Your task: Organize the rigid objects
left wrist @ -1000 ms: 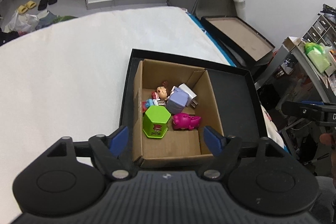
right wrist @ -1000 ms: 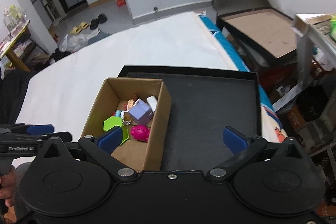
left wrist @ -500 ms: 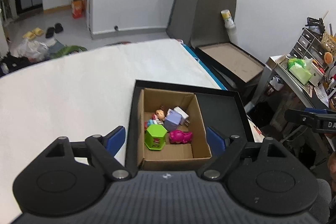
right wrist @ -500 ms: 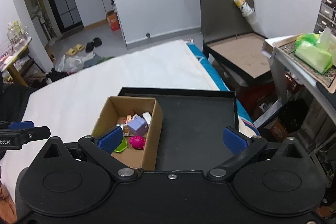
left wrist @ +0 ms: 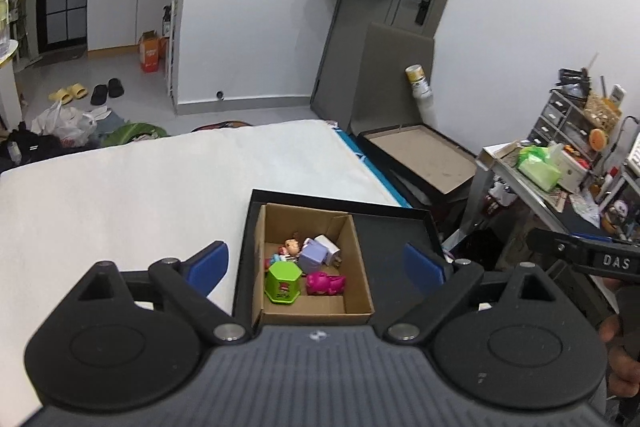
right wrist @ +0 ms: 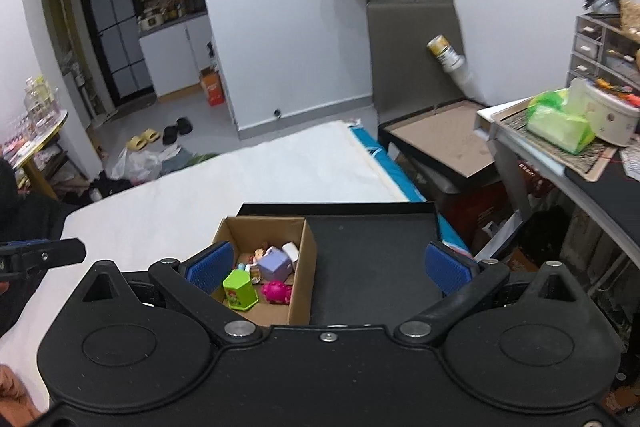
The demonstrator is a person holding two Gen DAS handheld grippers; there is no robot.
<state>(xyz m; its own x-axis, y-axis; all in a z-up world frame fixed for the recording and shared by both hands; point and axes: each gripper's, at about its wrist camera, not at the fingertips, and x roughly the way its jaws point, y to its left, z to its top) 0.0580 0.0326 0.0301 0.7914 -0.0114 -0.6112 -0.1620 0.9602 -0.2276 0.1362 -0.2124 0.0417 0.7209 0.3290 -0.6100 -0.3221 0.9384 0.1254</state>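
Left hand-held gripper (left wrist: 316, 263) has risen — jaws opening, empty — cardboard box (left wrist: 360, 291) smaller.

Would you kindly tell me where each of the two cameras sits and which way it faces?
Left wrist: on the left gripper, jaws opening and empty, looking down at the cardboard box in the black tray; the right gripper's tip shows at right.
Right wrist: on the right gripper, open and empty, facing the same way; the left gripper's tip shows at left.
Shared: the box, tray, green hexagonal toy and white tabletop.

Small toys (left wrist: 304, 269) (green, magenta, lilac) heaped inside open cardboard box (left wrist: 362, 267) on black tray (left wrist: 400, 231)
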